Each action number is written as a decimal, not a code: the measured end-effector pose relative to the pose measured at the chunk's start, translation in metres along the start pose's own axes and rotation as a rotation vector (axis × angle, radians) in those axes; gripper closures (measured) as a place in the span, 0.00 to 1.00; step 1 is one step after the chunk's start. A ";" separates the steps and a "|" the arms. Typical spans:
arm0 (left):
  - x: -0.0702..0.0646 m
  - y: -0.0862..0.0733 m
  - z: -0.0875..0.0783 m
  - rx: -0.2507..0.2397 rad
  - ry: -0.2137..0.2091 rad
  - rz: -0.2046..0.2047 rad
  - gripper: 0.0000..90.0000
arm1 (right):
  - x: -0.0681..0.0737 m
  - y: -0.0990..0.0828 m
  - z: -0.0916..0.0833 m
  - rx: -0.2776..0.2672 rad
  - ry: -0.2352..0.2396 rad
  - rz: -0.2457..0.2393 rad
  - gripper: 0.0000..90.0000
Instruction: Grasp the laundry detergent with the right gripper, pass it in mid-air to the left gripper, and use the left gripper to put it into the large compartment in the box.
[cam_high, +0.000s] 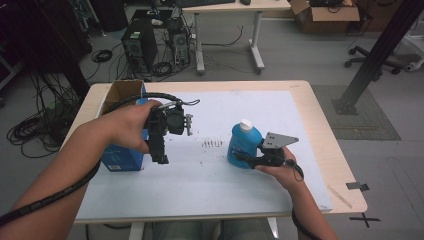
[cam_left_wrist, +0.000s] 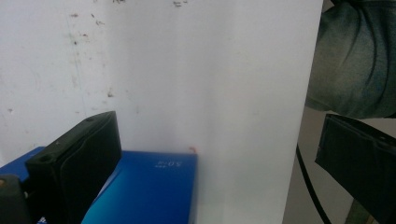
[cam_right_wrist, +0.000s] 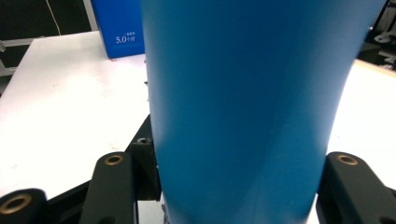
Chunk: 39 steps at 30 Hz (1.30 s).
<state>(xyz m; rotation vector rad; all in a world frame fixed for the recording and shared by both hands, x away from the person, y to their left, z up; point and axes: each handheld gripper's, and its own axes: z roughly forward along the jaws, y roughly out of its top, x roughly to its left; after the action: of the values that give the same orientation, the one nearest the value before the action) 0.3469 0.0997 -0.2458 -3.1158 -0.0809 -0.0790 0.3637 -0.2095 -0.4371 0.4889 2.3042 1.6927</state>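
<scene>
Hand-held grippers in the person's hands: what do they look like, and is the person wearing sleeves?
Both are black and blocky. The left hand-held gripper trails a thick, ribbed black cable along the forearm. The right hand-held gripper carries a grey three-cornered plate on top and a thin black cable. Its jaws end in flat black pads with brass-ringed holes. The forearms are bare, with no sleeves in sight.

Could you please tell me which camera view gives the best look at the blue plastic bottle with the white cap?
The high view: the blue plastic bottle with the white cap stands whole and upright on the white table mat, gripped by the right gripper. The right gripper view shows just its blue body close up between the jaws.
</scene>
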 end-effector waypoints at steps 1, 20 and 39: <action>0.000 0.001 -0.001 0.000 0.001 0.004 0.01 | 0.000 0.002 -0.001 -0.003 0.001 -0.002 0.49; -0.005 0.009 -0.015 -0.005 0.005 0.019 0.00 | 0.034 0.059 -0.015 0.008 0.164 -0.153 0.50; -0.017 0.023 -0.019 -0.016 -0.012 0.061 0.00 | 0.060 0.057 0.007 0.021 0.284 -0.181 0.50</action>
<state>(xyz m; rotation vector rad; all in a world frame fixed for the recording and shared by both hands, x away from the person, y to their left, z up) 0.3302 0.0750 -0.2281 -3.1317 0.0140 -0.0597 0.3191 -0.1634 -0.3842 0.0412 2.4726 1.7451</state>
